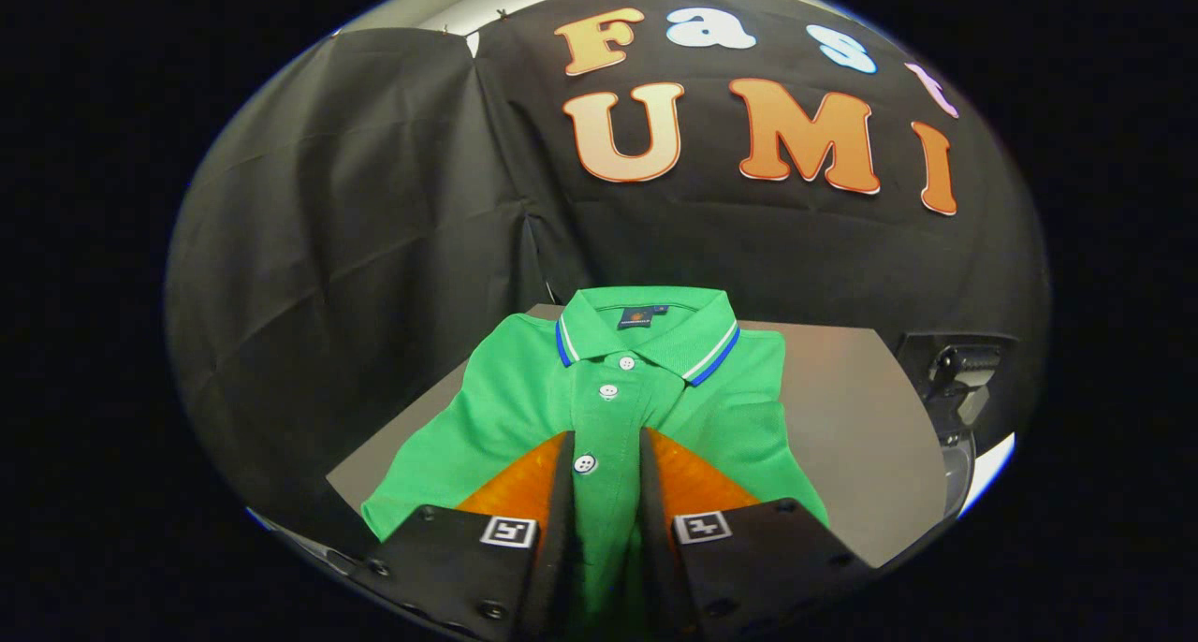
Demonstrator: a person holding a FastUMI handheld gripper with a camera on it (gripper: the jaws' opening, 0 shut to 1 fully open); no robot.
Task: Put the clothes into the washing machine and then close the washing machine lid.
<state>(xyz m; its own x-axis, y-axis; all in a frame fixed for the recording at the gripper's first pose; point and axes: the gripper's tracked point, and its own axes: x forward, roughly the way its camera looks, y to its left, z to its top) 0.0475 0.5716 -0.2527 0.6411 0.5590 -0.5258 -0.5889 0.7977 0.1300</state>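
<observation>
A folded green polo shirt (pixel 524 389) with a blue-and-white trimmed collar and white buttons lies on a grey table top (pixel 842 408), collar pointing away from me. My gripper (pixel 604 455) is down on the shirt's front. Its two fingers stand close together on either side of the button placket, and a strip of green cloth with one button is pinched up between them. The jaws are narrowed onto the fabric.
To the right, beyond the table's edge, stands a dark object with a metal hinge-like part (pixel 959 375) and a white curved rim (pixel 987 464) below it. Black cloth walls close off the back and left. Bare table shows right of the shirt.
</observation>
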